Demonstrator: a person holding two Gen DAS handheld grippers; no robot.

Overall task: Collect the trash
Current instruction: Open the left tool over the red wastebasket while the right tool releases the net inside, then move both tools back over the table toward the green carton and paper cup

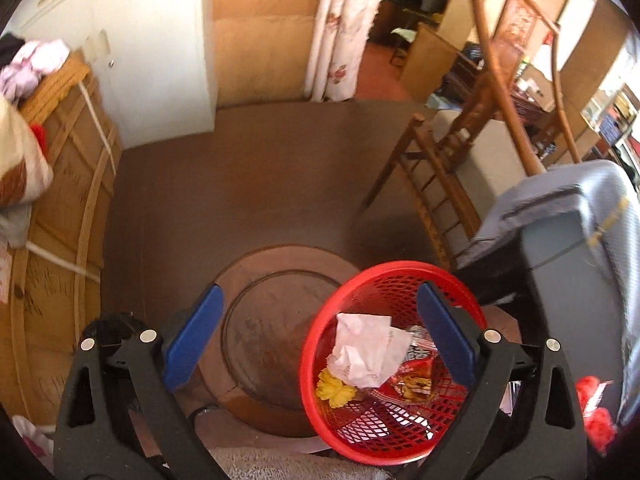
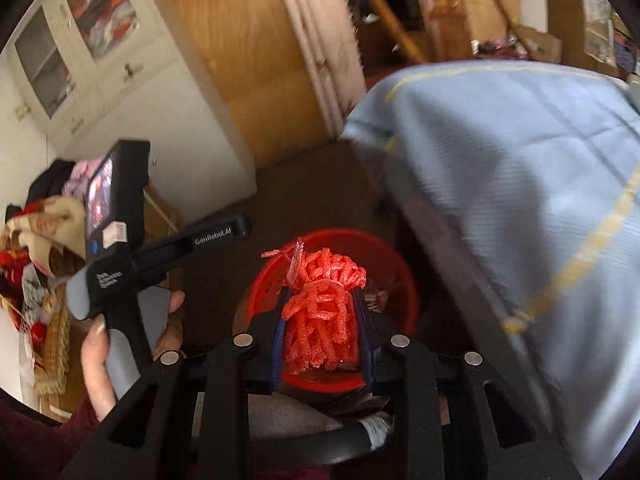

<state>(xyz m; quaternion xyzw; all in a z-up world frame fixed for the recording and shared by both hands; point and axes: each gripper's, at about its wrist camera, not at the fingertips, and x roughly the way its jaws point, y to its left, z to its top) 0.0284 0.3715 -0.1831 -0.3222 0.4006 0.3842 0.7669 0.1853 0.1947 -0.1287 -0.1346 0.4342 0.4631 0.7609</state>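
A red mesh basket (image 1: 360, 432) stands on the floor beside a round wooden stand (image 1: 272, 320). In it lie crumpled white paper (image 1: 364, 354), a yellow scrap (image 1: 335, 389) and a snack wrapper (image 1: 412, 384). My left gripper (image 1: 320, 292) hangs above it, open wide and empty, with its right finger over the basket. In the right wrist view my right gripper (image 2: 321, 294) is shut on a bundle of red foam netting (image 2: 324, 308), held right above the basket (image 2: 404, 280). A hand (image 2: 96, 360) holds the left gripper's body (image 2: 120, 232) to the left.
A blue-grey cloth-covered surface (image 2: 520, 200) rises close on the right of the basket. A wooden chair (image 1: 432, 184) stands behind it. A large cardboard box (image 1: 64, 208) with clothes piled on top and a white cabinet (image 1: 160, 60) line the left. Brown floor lies between.
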